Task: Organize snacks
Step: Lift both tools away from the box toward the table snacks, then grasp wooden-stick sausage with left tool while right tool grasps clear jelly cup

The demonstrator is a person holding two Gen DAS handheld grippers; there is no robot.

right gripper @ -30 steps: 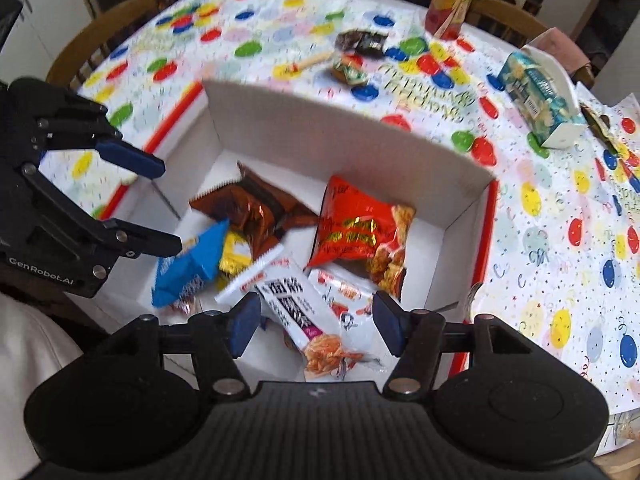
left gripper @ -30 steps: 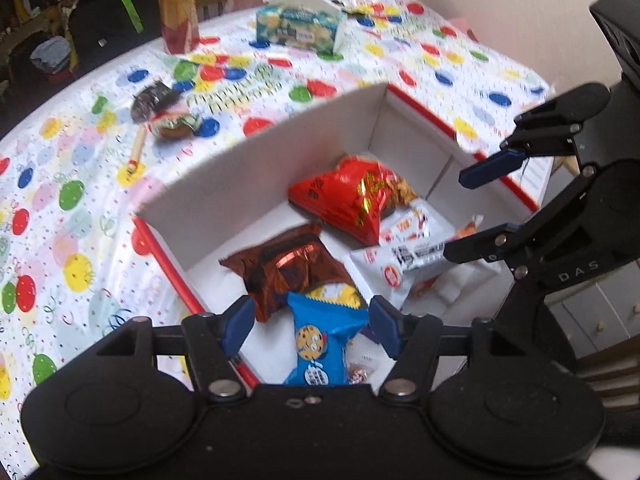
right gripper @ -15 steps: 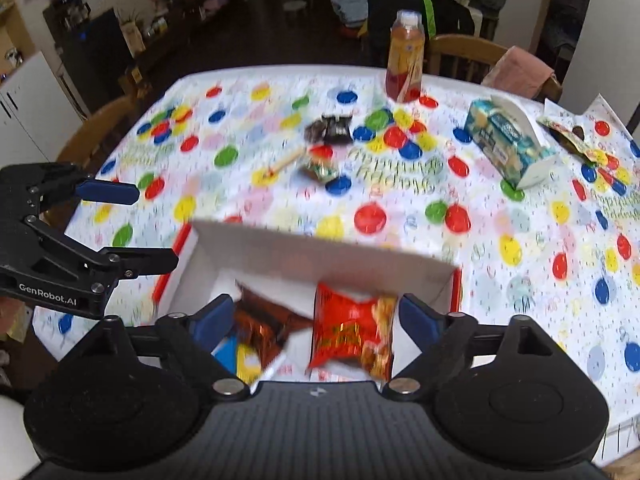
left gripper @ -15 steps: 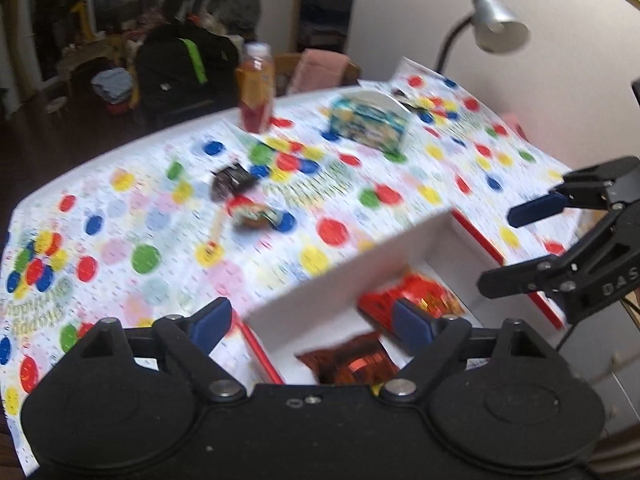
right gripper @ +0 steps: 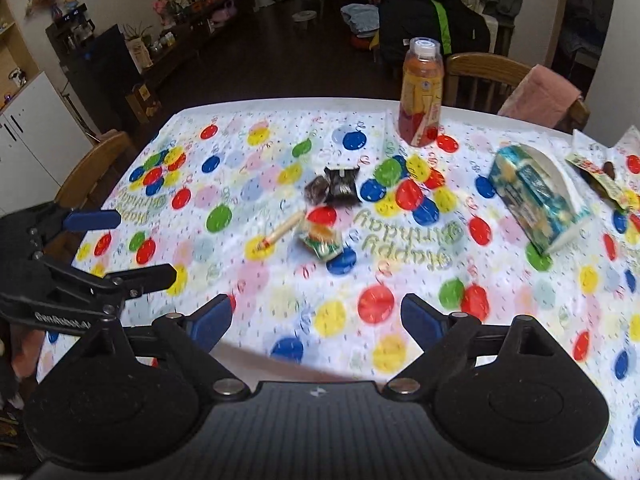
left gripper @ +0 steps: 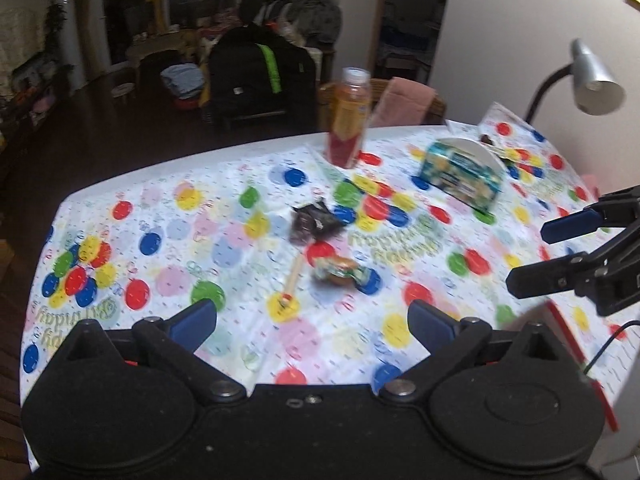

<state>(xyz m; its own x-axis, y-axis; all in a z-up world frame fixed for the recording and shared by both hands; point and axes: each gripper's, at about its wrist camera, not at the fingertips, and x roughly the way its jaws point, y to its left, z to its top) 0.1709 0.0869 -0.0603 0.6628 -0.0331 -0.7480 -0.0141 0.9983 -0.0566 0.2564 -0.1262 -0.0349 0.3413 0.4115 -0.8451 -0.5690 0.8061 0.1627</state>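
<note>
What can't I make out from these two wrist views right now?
- Snack box: left wrist view shows only a red edge, cut off behind the right gripper; its contents are hidden.
- Green-wrapped snack: motion blur, label unreadable in both views.
- Dark wrapper: print too small.
- Bottle: label text too small.

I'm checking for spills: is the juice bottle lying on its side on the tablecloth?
No, the juice bottle stands upright with its cap on, at the far edge of the tablecloth.

White tablecloth [right gripper: 280,296] with red, blue, yellow, green dots, orange-red bottle [right gripper: 421,94], teal patterned box [right gripper: 534,200], dark brown wrapper [right gripper: 340,186]
</note>
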